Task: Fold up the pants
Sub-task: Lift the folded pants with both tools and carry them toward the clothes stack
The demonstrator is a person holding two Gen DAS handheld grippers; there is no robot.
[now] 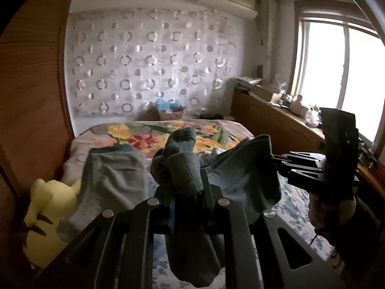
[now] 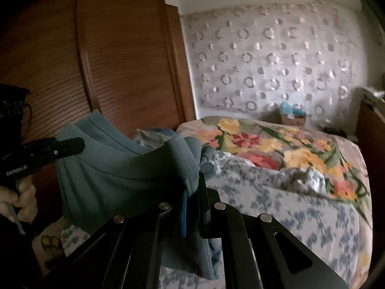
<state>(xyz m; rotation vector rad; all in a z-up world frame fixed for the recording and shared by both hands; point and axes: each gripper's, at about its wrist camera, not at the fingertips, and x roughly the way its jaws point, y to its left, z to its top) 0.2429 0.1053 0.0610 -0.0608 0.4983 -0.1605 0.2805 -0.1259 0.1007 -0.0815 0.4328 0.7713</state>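
Observation:
The blue-grey pants hang stretched between both grippers above the bed. In the left wrist view my left gripper is shut on a thick bunch of the fabric, which bulges up between its fingers and drapes below them. My right gripper comes in from the right, shut on the other end of the same edge. In the right wrist view my right gripper pinches a fold of the pants. My left gripper grips the far corner at the left, above a person's hand.
The bed has a floral blanket and a blue-flowered sheet. A grey garment and a yellow plush toy lie at its left. A wooden wardrobe stands left; a cluttered sideboard runs under the window.

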